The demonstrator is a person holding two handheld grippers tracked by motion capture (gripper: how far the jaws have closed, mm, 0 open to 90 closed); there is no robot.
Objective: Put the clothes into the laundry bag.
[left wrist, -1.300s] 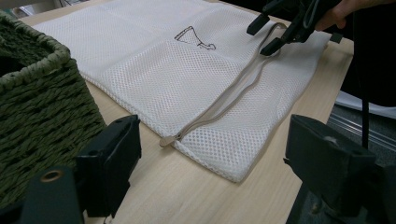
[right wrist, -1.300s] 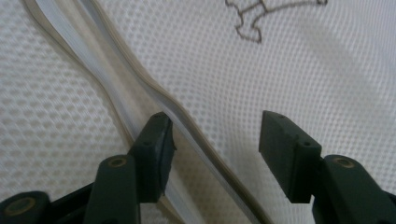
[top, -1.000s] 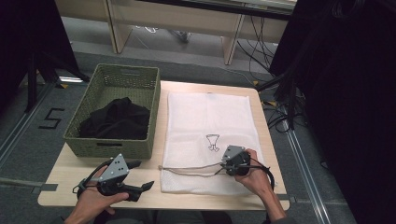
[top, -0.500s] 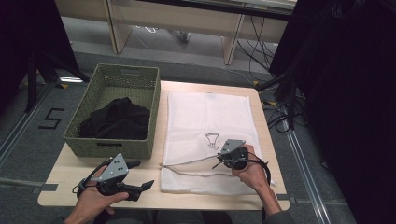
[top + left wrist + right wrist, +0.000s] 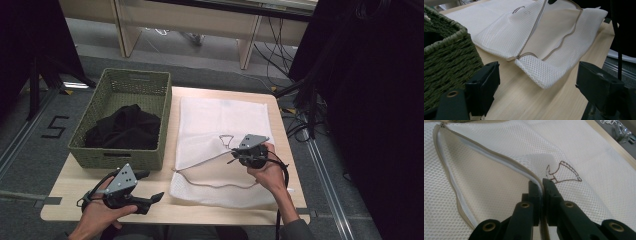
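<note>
Pale wooden table (image 5: 225, 207) carries a white mesh laundry bag (image 5: 220, 120) beside a green woven basket (image 5: 125, 117) holding dark cloth (image 5: 122, 130). Right gripper (image 5: 239, 155) pinches the bag's unzipped upper edge (image 5: 499, 157), lifting it. Left gripper (image 5: 150, 200) rests spread at the table's near edge.

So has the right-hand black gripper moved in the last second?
Yes. The right gripper, shut on the white mesh bag's upper zipper edge, has lifted it away from the table's near edge, toward the embroidered logo.
</note>
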